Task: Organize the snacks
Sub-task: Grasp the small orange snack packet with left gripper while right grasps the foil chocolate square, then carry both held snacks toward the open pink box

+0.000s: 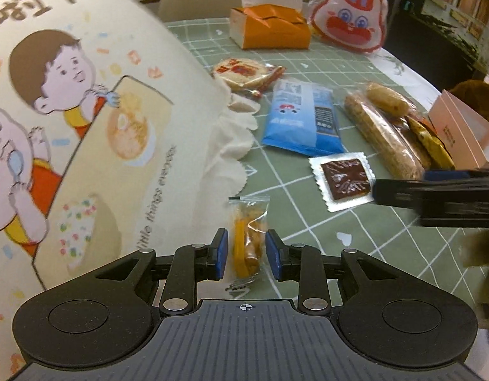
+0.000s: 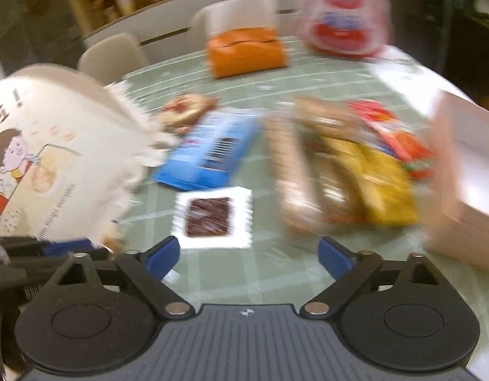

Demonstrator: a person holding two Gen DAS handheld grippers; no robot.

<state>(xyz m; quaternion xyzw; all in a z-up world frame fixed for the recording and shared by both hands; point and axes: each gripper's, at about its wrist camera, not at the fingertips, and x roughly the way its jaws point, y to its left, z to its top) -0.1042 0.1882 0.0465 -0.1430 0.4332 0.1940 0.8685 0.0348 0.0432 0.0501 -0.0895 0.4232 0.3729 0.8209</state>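
Observation:
My left gripper (image 1: 247, 254) points down at a small clear packet of orange snack (image 1: 248, 238) on the green checked tablecloth (image 1: 323, 241). The packet lies between the blue pads (image 1: 221, 254), which stand narrowly apart, with a slit of space on the left side. A big cream cloth bag with cartoon children (image 1: 85, 133) fills the left. My right gripper (image 2: 249, 250) is open wide just before a square white-edged packet with a brown slab (image 2: 212, 217), nothing between its fingers; that view is blurred. One of its black fingers (image 1: 403, 192) reaches beside the brown packet (image 1: 344, 180).
Behind lie a blue packet (image 1: 301, 120), a round cracker pack (image 1: 241, 71), long bread packs (image 1: 384, 133) and a yellow packet (image 2: 384, 184). An orange tissue box (image 1: 269, 28) and a red rabbit-face bag (image 1: 349, 16) stand at the back, a pink box (image 1: 460, 130) right.

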